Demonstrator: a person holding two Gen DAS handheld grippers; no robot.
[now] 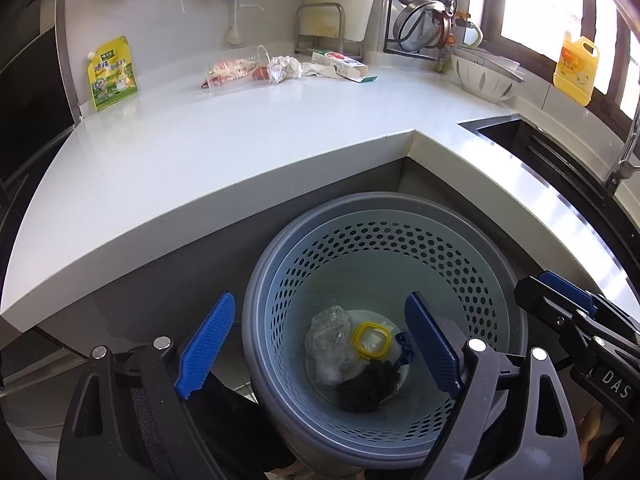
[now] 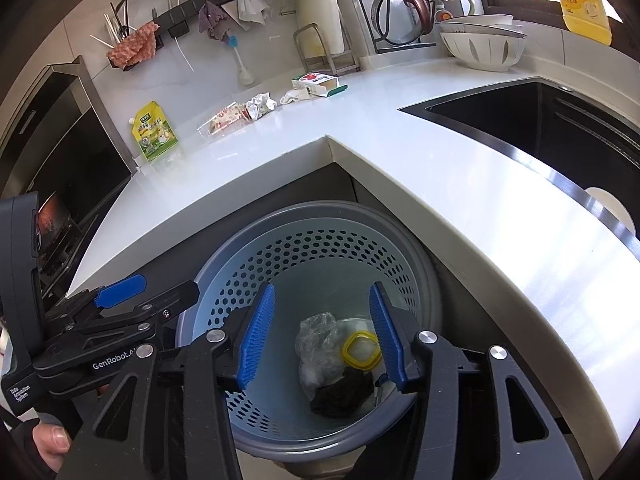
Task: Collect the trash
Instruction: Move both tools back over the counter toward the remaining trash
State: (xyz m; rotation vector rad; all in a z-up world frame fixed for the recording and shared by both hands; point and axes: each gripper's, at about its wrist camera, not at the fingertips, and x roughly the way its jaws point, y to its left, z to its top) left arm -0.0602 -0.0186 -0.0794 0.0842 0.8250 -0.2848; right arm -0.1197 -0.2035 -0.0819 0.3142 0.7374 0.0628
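- The trash still to collect lay in a loose row near the back edge of the counter (image 1: 248, 148): a clear cup (image 1: 236, 70) tipped on its side with a wrapper inside, a foil ball (image 1: 282, 68) just beside it, a white wad (image 1: 318, 70), then an opened carton (image 1: 340, 65) toward the dish rack.
- A yellow pouch (image 1: 113, 74) stood apart at the counter's left back corner; whether it counted as trash could not be told.
- The bin (image 1: 400, 240) sat on the floor in the inner corner below the counter edge, already holding a plastic wad (image 1: 330, 326), a yellow ring (image 1: 371, 340) and a dark lump (image 1: 368, 388).
- A good next step would probably be one light item per gripper, pinching the cup at its rim so it would not roll.
- The left gripper (image 1: 316, 344) hung over the bin, jaws wide apart and holding nothing.
- The right gripper (image 2: 322, 340) hung beside it over the same opening, jaws likewise spread and bare, both pointing down and forward.
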